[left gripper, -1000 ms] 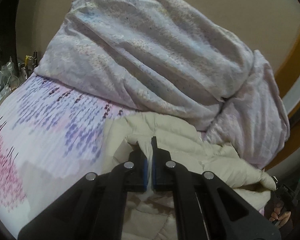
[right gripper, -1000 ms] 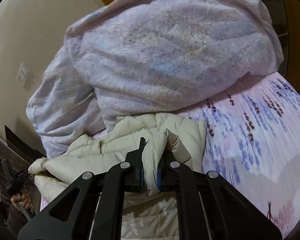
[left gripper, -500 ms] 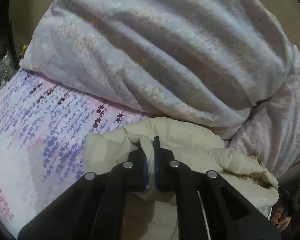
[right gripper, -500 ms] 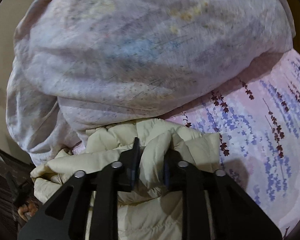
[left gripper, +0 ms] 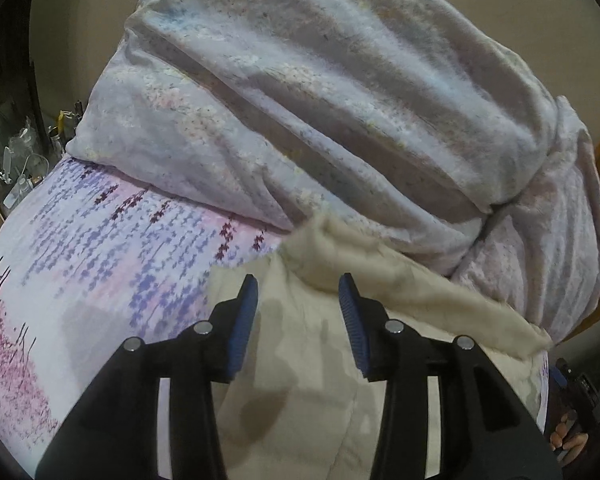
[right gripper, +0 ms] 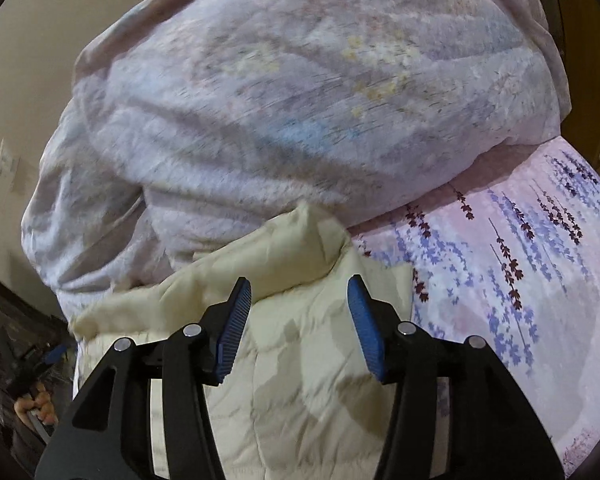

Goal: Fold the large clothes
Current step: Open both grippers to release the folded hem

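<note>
A bed (left gripper: pixel 100 248), spread with a pink sheet printed in purple blossom, carries everything. A bulky pale floral duvet (left gripper: pixel 340 100) is heaped along its far side. Against the duvet's near edge lies the cream quilted jacket (left gripper: pixel 312 360), its folded top edge touching the duvet, near the bed's side edge. The left tongs (left gripper: pixel 296 292) and right tongs (right gripper: pixel 300 292) are both opening above the jacket, pads clear of the cloth, grasping nothing.
</note>
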